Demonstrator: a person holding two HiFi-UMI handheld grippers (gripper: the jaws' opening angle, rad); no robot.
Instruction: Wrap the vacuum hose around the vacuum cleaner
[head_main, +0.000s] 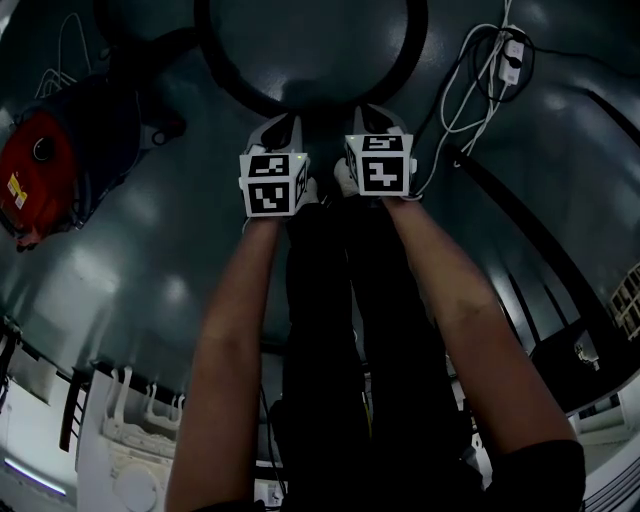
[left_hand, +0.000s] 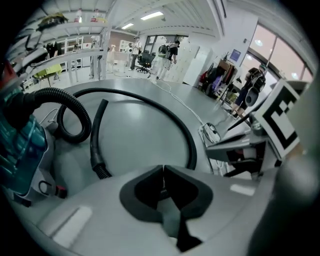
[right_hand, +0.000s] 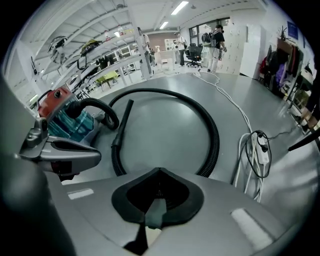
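Grey glossy floor (head_main: 150, 250) fills the head view. The left gripper (head_main: 284, 128) and right gripper (head_main: 377, 118) hang side by side, pointing steeply down, each with its jaws pressed together on nothing. The black vacuum hose (head_main: 222, 70) lies in a wide loop at twelve o'clock. The red vacuum cleaner (head_main: 35, 175) sits at ten o'clock, and a white cable (head_main: 465, 90) at one o'clock.

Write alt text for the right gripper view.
The right gripper, jaws shut and empty, points at a grey floor where a black vacuum hose lies in a wide loop. The red-and-teal vacuum cleaner sits left, a white power strip right.
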